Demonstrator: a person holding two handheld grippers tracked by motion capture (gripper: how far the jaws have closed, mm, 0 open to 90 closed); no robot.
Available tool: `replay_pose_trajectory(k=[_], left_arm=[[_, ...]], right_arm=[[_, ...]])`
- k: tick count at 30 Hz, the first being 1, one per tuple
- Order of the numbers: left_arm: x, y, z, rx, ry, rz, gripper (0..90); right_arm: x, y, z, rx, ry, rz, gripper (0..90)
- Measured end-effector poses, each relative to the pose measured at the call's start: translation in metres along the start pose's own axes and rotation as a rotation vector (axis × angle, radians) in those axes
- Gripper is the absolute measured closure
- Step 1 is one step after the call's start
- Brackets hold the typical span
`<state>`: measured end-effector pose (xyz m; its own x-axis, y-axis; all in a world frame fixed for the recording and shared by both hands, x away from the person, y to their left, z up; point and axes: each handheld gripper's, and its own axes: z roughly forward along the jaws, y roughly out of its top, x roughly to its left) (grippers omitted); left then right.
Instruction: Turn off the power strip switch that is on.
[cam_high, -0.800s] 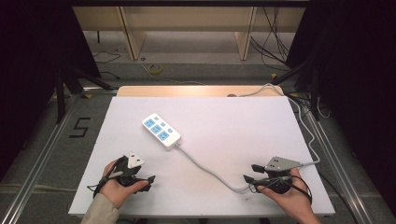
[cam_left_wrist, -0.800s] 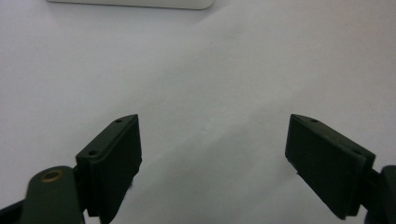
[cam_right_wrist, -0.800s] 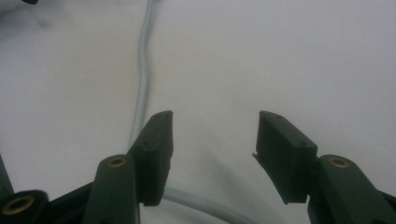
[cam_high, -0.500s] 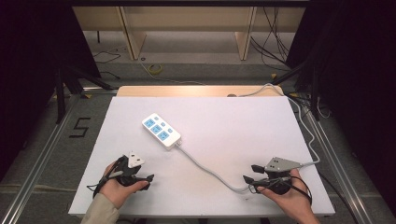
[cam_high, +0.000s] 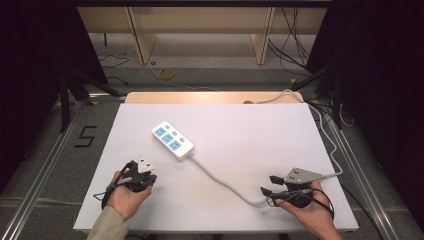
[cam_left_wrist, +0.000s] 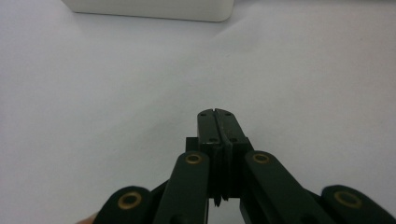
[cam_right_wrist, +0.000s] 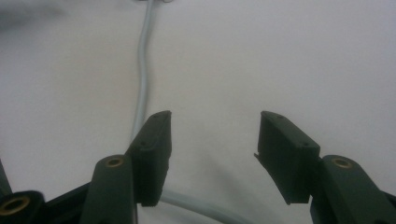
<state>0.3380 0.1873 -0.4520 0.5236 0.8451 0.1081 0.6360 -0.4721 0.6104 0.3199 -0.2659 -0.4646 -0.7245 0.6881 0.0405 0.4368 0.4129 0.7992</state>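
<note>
From the high view, a white rectangular power strip with blue sockets (cam_high: 172, 140) lies angled on the white worktop (cam_high: 250, 135), left of centre and toward the far side. Its pale grey cord (cam_high: 220, 180) leaves the strip's near end and curves across the worktop to the right gripper (cam_high: 268, 185), which a hand (cam_high: 305, 207) holds at the near right corner under a grey three-cornered plate. At the near left, another hand (cam_high: 125, 197) holds the left gripper (cam_high: 142, 172), which has a small white block on top and sits just beside the strip's near-left side but apart from it. In the left gripper view, the left gripper (cam_left_wrist: 216, 113) has its black jaws pressed together with nothing between them, over bare white worktop, and the edge of the white power strip (cam_left_wrist: 149, 9) shows at the top. In the right gripper view, the right gripper (cam_right_wrist: 215, 128) has its jaws spread wide and empty, and the pale grey cord (cam_right_wrist: 142, 79) runs down from the top, passes behind the left-hand jaw, and bends across beneath them.
</note>
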Motion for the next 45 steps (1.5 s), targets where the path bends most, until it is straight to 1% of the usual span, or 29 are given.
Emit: replay_pose_trajectory(k=[2, 4, 6, 8, 10, 11, 17, 21, 26, 31, 37, 43, 44, 45], left_arm=[[0.000, 0.003, 0.001, 0.005, -0.004, 0.000, 89.6], [0.001, 0.007, 0.003, 0.003, -0.010, -0.016, 89.6], [0.002, 0.008, 0.003, 0.007, -0.009, -0.011, 89.7], [0.002, 0.010, 0.004, 0.000, -0.010, -0.015, 89.6], [0.003, 0.011, 0.005, 0.005, -0.007, -0.007, 89.6], [0.004, 0.012, 0.006, 0.007, -0.006, -0.013, 89.6], [0.008, 0.017, 0.006, 0.015, -0.007, -0.011, 89.7], [0.011, 0.022, 0.007, 0.027, -0.009, -0.023, 89.6], [0.013, 0.025, 0.008, 0.039, -0.013, -0.020, 89.6], [0.017, 0.030, 0.008, 0.047, -0.011, -0.030, 89.7], [0.020, 0.035, 0.010, 0.051, -0.012, -0.042, 89.8], [0.024, 0.042, 0.011, 0.055, -0.018, -0.044, 89.8], [0.025, 0.043, 0.011, 0.052, -0.018, -0.051, 89.8], [0.026, 0.044, 0.011, 0.053, -0.017, -0.047, 89.8]], right_arm=[[0.000, 0.000, 0.000, -0.001, 0.000, 0.000, 45.2], [0.001, 0.000, 0.000, -0.001, 0.001, 0.002, 45.0], [0.001, 0.000, 0.000, -0.001, 0.001, 0.002, 45.0], [0.001, 0.000, 0.000, -0.004, -0.001, 0.005, 44.7], [0.000, 0.000, 0.000, -0.006, -0.002, 0.003, 44.7], [0.000, 0.000, 0.000, -0.005, -0.002, 0.002, 44.6], [0.001, 0.000, 0.000, -0.006, -0.002, 0.002, 44.2], [0.001, 0.001, 0.000, -0.003, -0.001, 0.000, 44.1], [0.001, 0.001, 0.001, 0.000, 0.001, -0.005, 43.4], [0.002, 0.002, 0.001, 0.002, 0.004, -0.004, 42.7], [0.002, 0.002, 0.001, 0.004, 0.003, -0.005, 42.6], [0.002, 0.002, 0.001, 0.003, 0.004, -0.004, 42.4], [0.002, 0.002, 0.002, 0.004, 0.004, -0.007, 42.4], [0.002, 0.002, 0.001, 0.004, 0.003, -0.007, 42.5]])
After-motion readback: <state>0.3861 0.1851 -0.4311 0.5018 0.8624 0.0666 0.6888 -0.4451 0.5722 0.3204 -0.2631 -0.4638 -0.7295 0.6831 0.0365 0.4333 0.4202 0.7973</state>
